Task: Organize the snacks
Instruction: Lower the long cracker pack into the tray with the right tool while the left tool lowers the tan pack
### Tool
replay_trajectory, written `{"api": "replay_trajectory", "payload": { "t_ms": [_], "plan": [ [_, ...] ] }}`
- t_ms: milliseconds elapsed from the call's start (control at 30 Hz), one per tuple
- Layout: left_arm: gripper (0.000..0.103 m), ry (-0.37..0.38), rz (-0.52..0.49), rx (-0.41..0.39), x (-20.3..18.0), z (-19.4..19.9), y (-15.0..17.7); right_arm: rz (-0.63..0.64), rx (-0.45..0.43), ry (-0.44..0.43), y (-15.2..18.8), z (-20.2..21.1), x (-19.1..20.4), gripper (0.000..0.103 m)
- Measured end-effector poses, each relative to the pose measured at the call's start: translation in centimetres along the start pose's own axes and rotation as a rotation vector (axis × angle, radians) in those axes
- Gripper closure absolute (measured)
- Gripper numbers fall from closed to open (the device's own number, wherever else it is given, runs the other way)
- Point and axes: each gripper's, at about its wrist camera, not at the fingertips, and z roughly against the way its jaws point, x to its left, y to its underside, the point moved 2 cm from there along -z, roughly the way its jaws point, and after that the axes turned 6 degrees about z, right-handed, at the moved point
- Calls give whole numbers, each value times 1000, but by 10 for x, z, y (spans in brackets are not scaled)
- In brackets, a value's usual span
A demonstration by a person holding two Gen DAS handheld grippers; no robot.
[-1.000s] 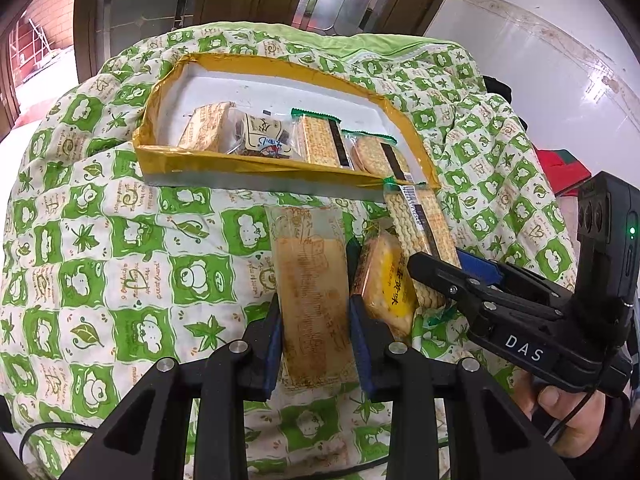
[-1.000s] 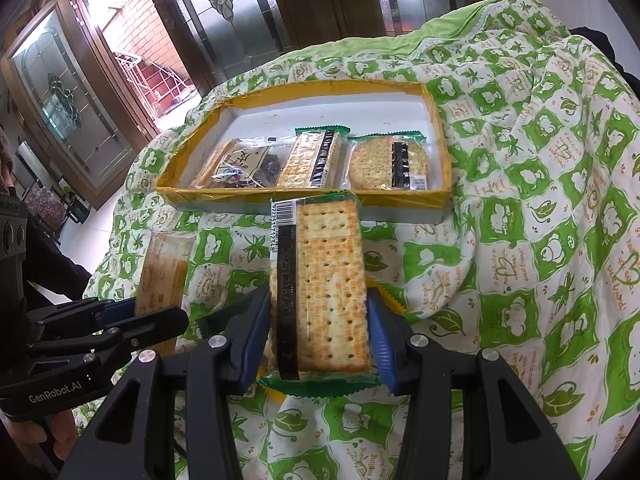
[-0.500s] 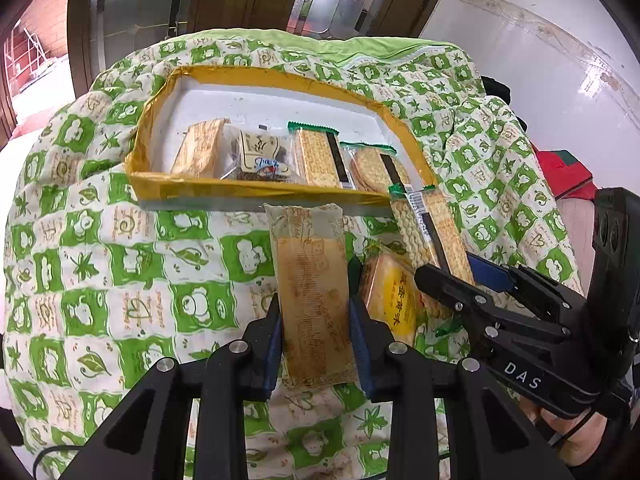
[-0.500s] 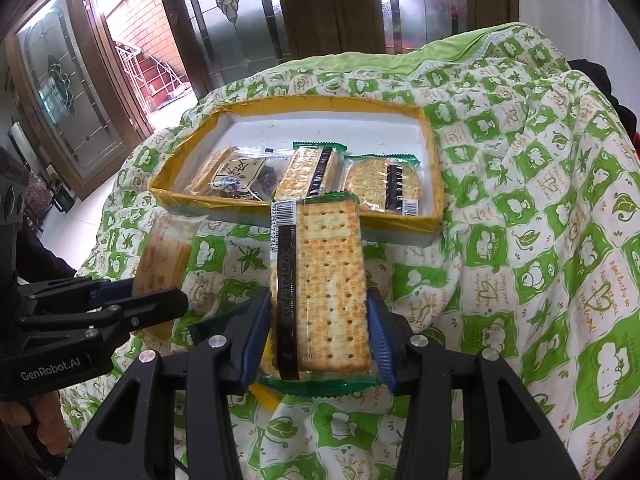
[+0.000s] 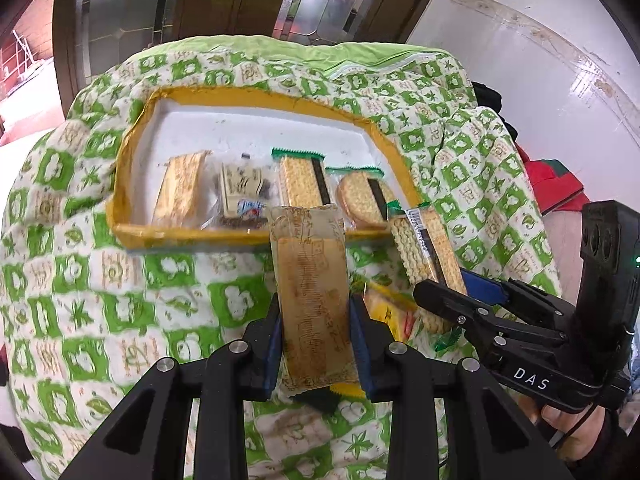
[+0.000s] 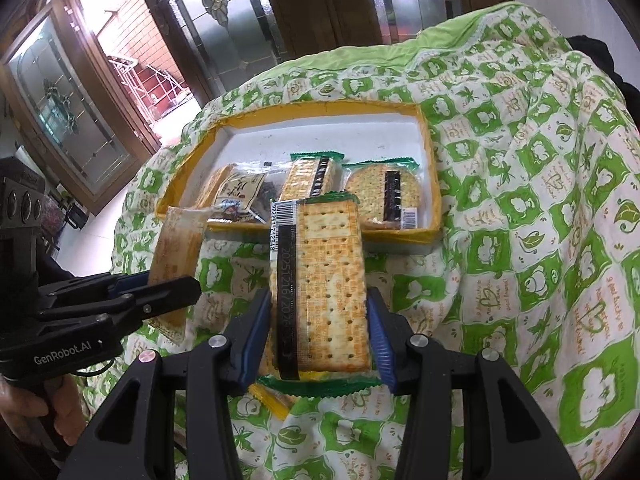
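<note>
My left gripper (image 5: pixel 316 320) is shut on a tan wafer packet (image 5: pixel 310 288), held above the quilt just short of the yellow-rimmed tray (image 5: pixel 256 98). My right gripper (image 6: pixel 318 322) is shut on a green-edged cracker packet (image 6: pixel 324 280), held near the tray's (image 6: pixel 434 184) front rim. The tray holds several snack packets: a tan wafer (image 5: pixel 178 188), a dark snack bag (image 5: pixel 240 192), a square cracker pack (image 5: pixel 302 178) and a round cracker pack (image 5: pixel 366 196). A yellow packet (image 5: pixel 386 312) lies on the quilt under the grippers. Each gripper shows in the other's view.
A green-and-white patterned quilt (image 5: pixel 100 280) covers the rounded surface and drops off on all sides. Wood-and-glass doors (image 6: pixel 320 4) stand behind. A white wall and a red object (image 5: pixel 556 186) are at the right.
Both grippers have lifted and moved forward toward the tray with their packets; the tray looks closer and the packets' tips reach its front rim.
</note>
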Motion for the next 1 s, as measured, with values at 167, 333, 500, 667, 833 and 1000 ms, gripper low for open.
{"api": "replay_trajectory", "payload": {
  "t_ms": [167, 333, 500, 667, 833, 1000],
  "plan": [
    [71, 8, 8, 1, 3, 0, -22, 5, 2, 7, -13, 0, -5, 57],
    [71, 11, 29, 8, 15, -3, -43, 25, 8, 14, -34, -4, -7, 57],
    [71, 10, 59, 37, 33, -12, -59, 4, 22, 10, -53, -15, -13, 57],
    [71, 13, 78, 44, 45, -23, -78, -17, 39, 5, -67, -30, -18, 57],
    [71, -5, 86, 42, 55, -37, -101, -25, 56, 20, -79, -48, -23, 57],
    [71, -19, 112, 45, 72, -48, -124, -55, 75, 27, -90, -65, -33, 57]
  ]
}}
